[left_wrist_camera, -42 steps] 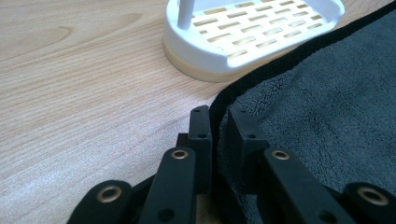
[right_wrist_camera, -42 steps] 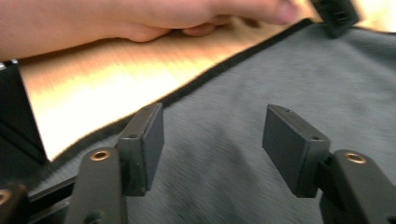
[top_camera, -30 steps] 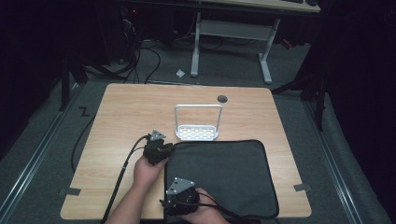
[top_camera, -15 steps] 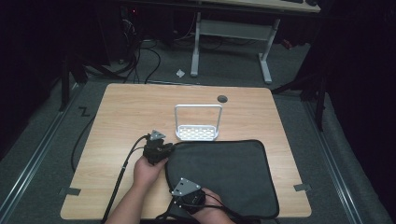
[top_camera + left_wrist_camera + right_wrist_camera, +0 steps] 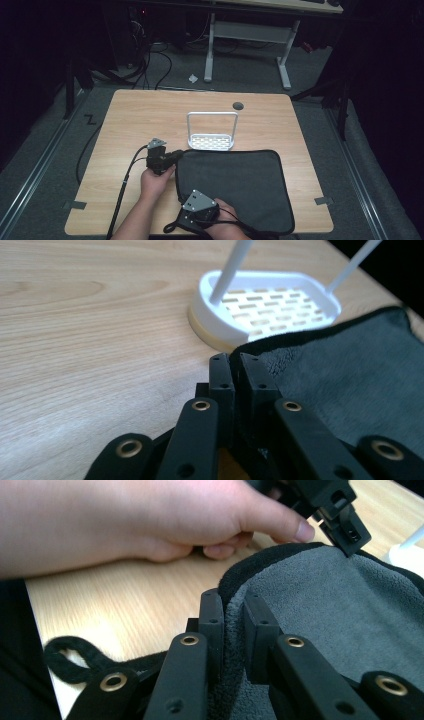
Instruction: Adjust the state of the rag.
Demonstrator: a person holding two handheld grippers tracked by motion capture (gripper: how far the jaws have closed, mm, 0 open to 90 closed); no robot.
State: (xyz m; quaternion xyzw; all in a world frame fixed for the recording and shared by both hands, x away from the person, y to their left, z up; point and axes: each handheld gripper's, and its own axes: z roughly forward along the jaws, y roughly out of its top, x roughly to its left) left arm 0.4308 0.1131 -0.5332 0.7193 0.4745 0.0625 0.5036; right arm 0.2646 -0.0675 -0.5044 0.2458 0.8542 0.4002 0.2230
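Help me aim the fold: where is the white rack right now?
In the high view the white rack stands mid-table, just beyond the dark towel's far edge, right of the left gripper.

In the high view, the person's forearms [image 5: 131, 220] run off the edge at 6 o'clock. In the left gripper view, the white slotted plastic rack [image 5: 265, 305] has its thin handle posts cut off at 12 o'clock, and the dark grey fleece cloth [image 5: 350, 380] runs out of frame at 3 o'clock.

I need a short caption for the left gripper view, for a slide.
Left gripper shut on the cloth edge, white rack just beyond on the table.
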